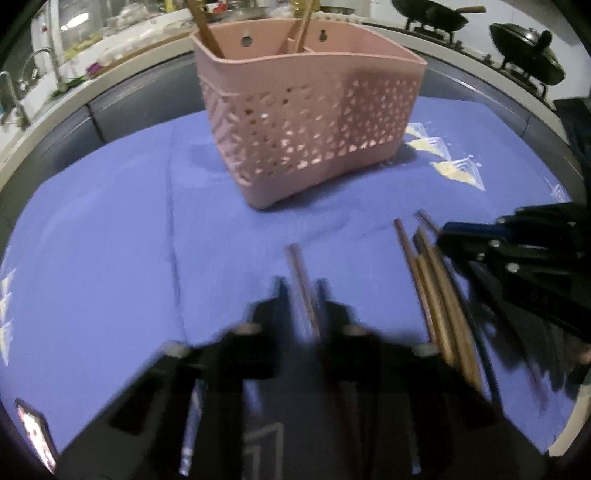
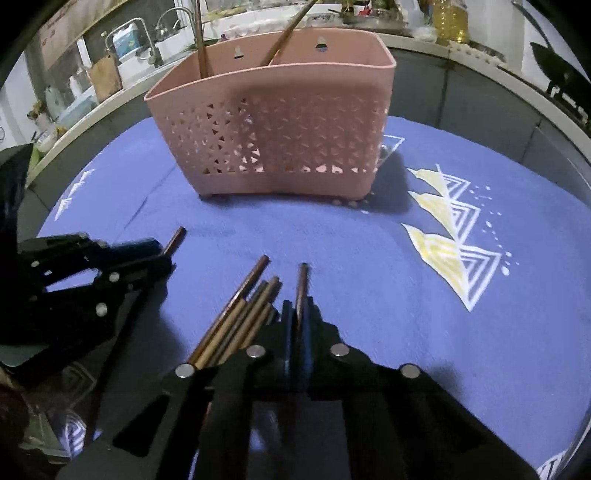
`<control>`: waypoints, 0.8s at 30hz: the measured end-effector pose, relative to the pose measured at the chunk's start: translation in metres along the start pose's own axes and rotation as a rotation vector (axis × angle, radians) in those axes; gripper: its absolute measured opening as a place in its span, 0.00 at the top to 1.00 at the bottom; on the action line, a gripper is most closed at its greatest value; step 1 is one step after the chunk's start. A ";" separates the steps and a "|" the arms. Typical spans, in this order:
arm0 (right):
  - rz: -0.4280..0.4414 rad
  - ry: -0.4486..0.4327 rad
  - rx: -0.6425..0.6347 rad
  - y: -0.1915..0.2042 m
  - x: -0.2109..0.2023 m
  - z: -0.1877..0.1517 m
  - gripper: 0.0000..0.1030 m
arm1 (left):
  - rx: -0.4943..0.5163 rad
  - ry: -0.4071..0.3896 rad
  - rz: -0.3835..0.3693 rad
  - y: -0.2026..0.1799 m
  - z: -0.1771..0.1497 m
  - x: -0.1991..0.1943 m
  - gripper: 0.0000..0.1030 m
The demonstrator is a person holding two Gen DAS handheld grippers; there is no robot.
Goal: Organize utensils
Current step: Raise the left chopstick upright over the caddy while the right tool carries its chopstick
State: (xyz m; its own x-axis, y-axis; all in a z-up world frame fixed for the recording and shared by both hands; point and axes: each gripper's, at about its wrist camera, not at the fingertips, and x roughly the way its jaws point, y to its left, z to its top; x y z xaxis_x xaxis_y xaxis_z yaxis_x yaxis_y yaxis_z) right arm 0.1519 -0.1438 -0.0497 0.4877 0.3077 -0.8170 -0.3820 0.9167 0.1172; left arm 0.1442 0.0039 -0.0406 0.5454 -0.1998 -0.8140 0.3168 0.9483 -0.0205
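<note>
A pink perforated utensil holder (image 1: 306,122) (image 2: 273,125) stands on the blue cloth (image 1: 92,240) (image 2: 369,258), with brown chopsticks (image 1: 207,33) (image 2: 201,44) upright in its compartments. My left gripper (image 1: 303,295) (image 2: 160,253) is shut on a single chopstick (image 1: 297,269) (image 2: 176,238) whose end sticks out past the fingers. My right gripper (image 2: 298,310) (image 1: 443,234) is shut on another chopstick (image 2: 302,280). Between the two grippers a bundle of loose chopsticks (image 2: 247,314) (image 1: 436,295) lies on the cloth, close beside the right gripper's left finger.
Behind the table runs a counter with a sink and tap (image 2: 173,22), an oil bottle (image 2: 448,18) and dark woks (image 1: 432,16) on a stove. A phone (image 1: 35,432) lies at the cloth's near left corner. Bare cloth lies left and right of the holder.
</note>
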 end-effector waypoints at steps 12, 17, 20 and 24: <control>0.044 -0.486 0.010 0.004 -0.150 -0.008 0.95 | -0.079 -0.294 -0.118 0.023 0.017 -0.127 0.95; 0.005 -0.653 -0.004 0.011 -0.184 -0.016 0.95 | -0.075 -0.402 -0.126 0.020 0.016 -0.168 0.95; -0.034 -0.646 -0.015 0.013 -0.175 -0.019 0.95 | -0.051 -0.402 -0.101 0.014 0.014 -0.167 0.95; -0.024 -0.626 0.006 0.011 -0.172 -0.008 0.95 | -0.048 -0.379 -0.107 0.016 0.016 -0.164 0.95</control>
State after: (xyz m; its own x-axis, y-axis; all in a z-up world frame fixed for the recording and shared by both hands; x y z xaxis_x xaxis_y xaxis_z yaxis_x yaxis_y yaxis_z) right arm 0.0576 -0.1891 0.0875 0.8644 0.3760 -0.3337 -0.3613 0.9262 0.1077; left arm 0.0722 0.0481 0.1020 0.7617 -0.3664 -0.5344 0.3556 0.9258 -0.1280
